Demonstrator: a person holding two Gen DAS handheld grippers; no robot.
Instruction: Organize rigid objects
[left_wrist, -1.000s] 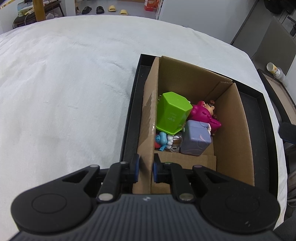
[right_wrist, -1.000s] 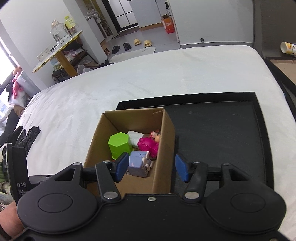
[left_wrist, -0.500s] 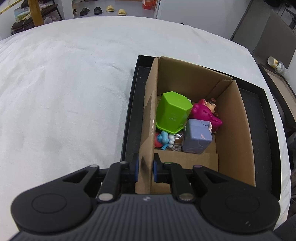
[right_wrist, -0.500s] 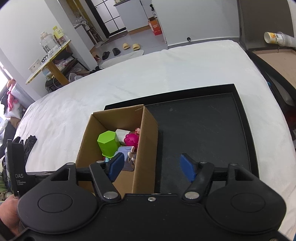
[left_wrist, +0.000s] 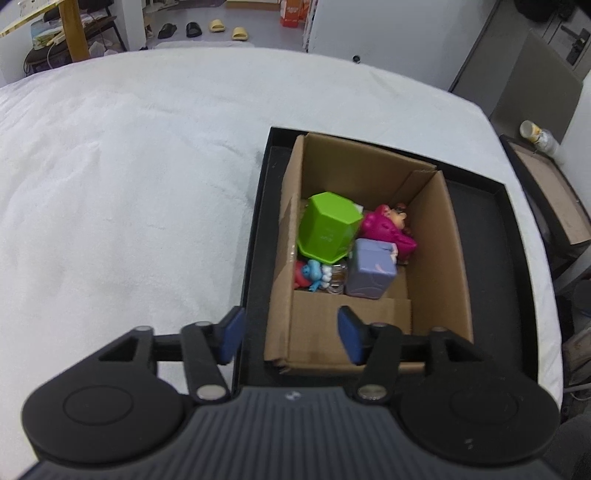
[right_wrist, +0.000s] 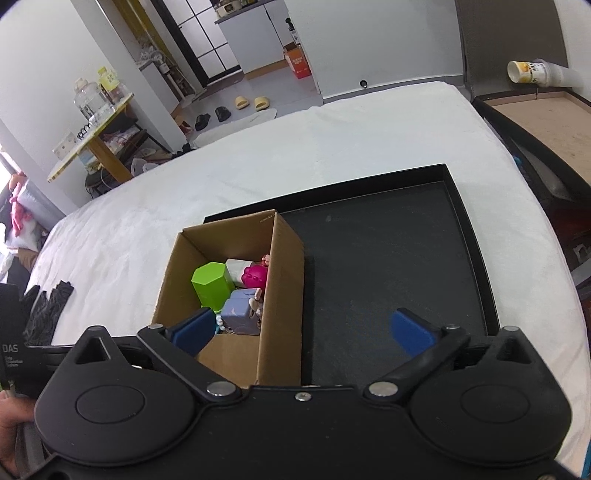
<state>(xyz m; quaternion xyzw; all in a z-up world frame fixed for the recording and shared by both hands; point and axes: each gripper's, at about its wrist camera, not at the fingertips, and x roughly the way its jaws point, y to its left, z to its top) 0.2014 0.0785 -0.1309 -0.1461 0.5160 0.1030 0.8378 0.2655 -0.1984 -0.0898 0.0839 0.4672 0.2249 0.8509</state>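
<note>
A cardboard box (left_wrist: 436, 258) stands in the left part of a black tray (left_wrist: 480, 229) on a white bed. Inside lie a green hexagonal cup (left_wrist: 327, 227), a magenta toy figure (left_wrist: 384, 227), a lilac cube (left_wrist: 371, 273) and a small blue figure (left_wrist: 314, 273). My left gripper (left_wrist: 290, 334) is open above the box's near left corner, touching nothing. My right gripper (right_wrist: 304, 330) is open wide, its fingers astride the box's right wall (right_wrist: 282, 295) from above. The box, cup (right_wrist: 212, 282) and cube (right_wrist: 242, 314) also show in the right wrist view.
The right part of the tray (right_wrist: 388, 266) holds nothing. White bedding (left_wrist: 129, 184) spreads to the left. Black gloves (right_wrist: 48, 306) lie at the bed's left edge. A side table with a paper cup (right_wrist: 532, 72) stands beyond the bed's right edge.
My left gripper has let go of the box's left wall, opened and pulled back. My right gripper has opened wider and drawn back and up.
</note>
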